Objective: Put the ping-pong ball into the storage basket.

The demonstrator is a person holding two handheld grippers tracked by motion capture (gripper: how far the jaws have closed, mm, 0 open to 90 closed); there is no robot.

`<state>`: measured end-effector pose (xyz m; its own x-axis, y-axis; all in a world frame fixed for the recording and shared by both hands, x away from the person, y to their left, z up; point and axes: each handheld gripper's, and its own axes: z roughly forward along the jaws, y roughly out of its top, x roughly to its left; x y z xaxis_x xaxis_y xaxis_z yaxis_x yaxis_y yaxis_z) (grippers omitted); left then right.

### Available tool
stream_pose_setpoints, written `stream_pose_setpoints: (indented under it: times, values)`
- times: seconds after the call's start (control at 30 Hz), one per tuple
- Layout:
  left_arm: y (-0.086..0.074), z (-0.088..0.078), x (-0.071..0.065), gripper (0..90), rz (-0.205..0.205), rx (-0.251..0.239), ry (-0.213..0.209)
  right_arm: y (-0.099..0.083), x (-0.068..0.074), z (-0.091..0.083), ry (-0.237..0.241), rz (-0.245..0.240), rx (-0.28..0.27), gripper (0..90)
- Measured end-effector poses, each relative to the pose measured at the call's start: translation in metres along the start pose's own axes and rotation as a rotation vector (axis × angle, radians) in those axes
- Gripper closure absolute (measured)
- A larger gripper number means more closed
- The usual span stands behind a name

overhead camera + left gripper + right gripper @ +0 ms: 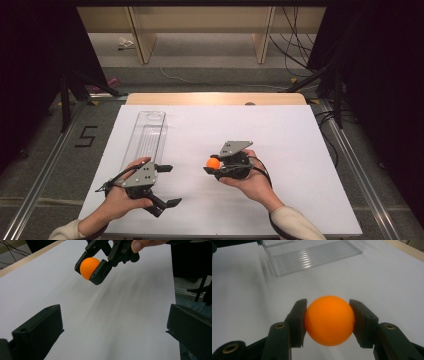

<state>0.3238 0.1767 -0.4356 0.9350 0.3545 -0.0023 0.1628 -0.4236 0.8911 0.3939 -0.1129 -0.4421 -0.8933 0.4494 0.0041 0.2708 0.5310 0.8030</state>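
Ball [329, 320] clamped in right tool [328, 322]; tray [312, 256] beyond.

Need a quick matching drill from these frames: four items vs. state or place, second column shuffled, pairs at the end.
Items
1. ball
2. left gripper
3. clear tray
4. right gripper

States
A. open, holding nothing
B. shut on the ball
C. orange, clamped between two jaws
D. lies on the white sheet, far left

Pairs: 1-C, 2-A, 3-D, 4-B
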Motion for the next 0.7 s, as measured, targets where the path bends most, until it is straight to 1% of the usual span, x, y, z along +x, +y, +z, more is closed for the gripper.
stream_pose_setpoints:
  times: [0.7]
  values:
    - [0.0000,0.0000,-0.0001,0.0,0.001,0.001,0.000,0.0085,-0.0026,0.0026,0.001,0.007,-0.023,51.5]
